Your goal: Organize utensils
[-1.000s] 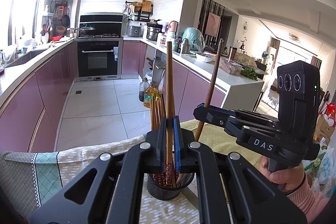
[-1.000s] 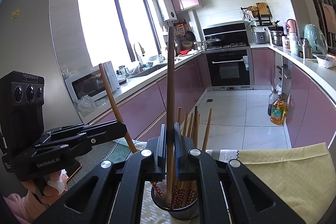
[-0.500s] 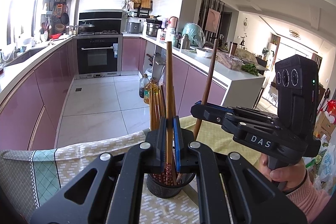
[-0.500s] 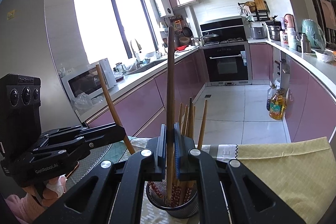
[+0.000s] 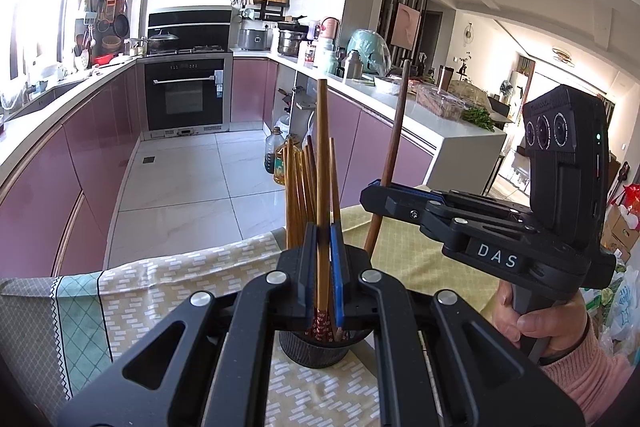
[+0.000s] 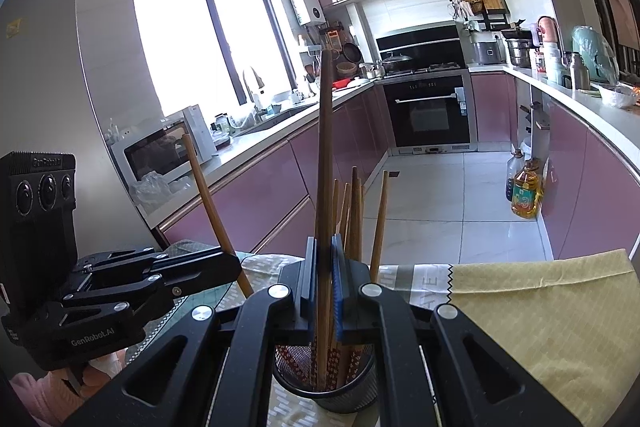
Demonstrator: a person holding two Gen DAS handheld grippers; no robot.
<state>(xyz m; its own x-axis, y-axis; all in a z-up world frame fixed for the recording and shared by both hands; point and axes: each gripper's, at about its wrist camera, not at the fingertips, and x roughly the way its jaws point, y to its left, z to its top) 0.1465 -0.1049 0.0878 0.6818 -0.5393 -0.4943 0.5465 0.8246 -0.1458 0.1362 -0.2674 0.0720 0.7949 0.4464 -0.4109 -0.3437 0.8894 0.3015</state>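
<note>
Little has shifted since a second ago: both tools keep their chopsticks pinched upright over the holder, and only the views have tipped slightly, so the kitchen sits a touch higher in frame. In the left wrist view the left tool is closed tight on a light-brown chopstick that stands nearly vertical, its lower end down inside the black mesh holder among the other chopsticks bunched there. To its right the right tool is clamped on a darker chopstick that leans a little, its lower tip near the holder's rim; a hand in a pink sleeve grips that tool's handle. The right wrist view shows the same from the other side: the right tool shut on its chopstick above the holder, and the left tool at the left edge gripping its slanted stick. The holder stands on the desk, on a patterned cloth beside a yellow cloth.
</note>
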